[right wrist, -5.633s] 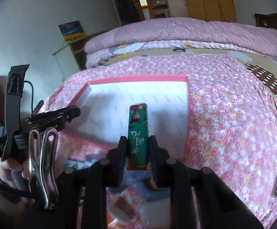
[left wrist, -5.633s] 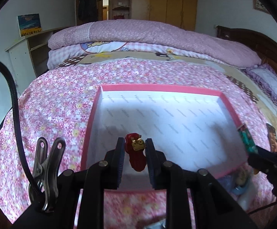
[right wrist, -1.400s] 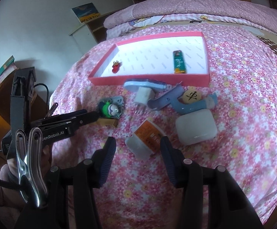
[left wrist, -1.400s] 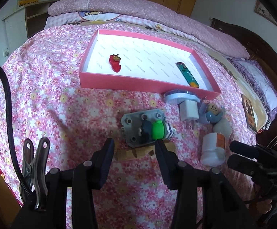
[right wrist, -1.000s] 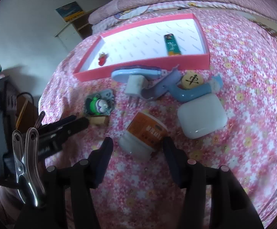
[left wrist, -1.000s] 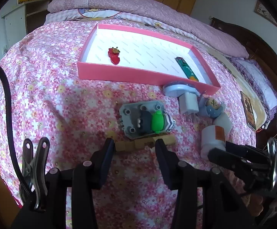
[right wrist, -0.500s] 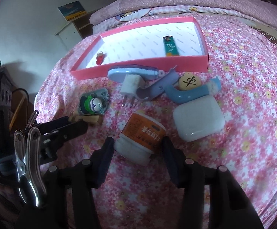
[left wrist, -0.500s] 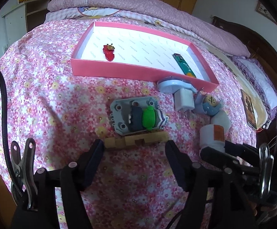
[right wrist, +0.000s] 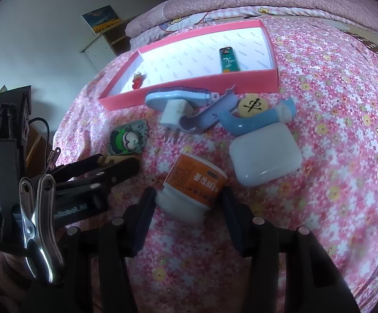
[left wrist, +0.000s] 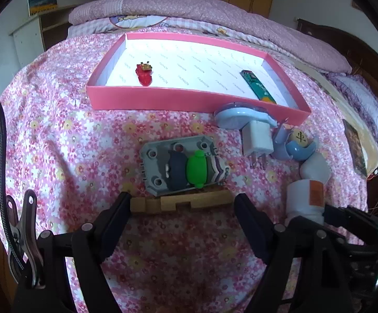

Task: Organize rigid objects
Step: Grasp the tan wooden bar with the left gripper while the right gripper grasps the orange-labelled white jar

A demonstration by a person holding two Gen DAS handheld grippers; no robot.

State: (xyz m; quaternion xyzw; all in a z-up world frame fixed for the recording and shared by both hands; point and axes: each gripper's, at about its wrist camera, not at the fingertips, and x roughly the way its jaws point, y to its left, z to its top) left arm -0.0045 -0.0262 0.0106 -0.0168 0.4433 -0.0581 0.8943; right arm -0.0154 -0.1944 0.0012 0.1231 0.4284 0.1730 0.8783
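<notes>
My left gripper [left wrist: 181, 208] is open, its fingers at either end of a notched wooden block [left wrist: 180, 202] that lies on the bedspread. My right gripper [right wrist: 189, 203] is open around a white jar with an orange label [right wrist: 193, 187] lying on its side. A pink tray [left wrist: 147, 99] holds a red toy [left wrist: 144, 75] and a green lighter [left wrist: 258, 88]. The tray [right wrist: 189, 82] also shows in the right wrist view. A grey plate with a green frog figure [left wrist: 186, 168] lies just beyond the wooden block.
A white plug [right wrist: 173, 113], a blue brush [right wrist: 178, 96], a purple clip [right wrist: 204, 114], a blue piece with a round wooden token [right wrist: 254, 105] and a white case [right wrist: 264, 154] lie before the tray. A folded quilt [left wrist: 189, 13] lies at the bed's far end.
Both grippers have dropped lower and closer. The left jaws have opened wider around the wooden block, and the right jaws now straddle the jar.
</notes>
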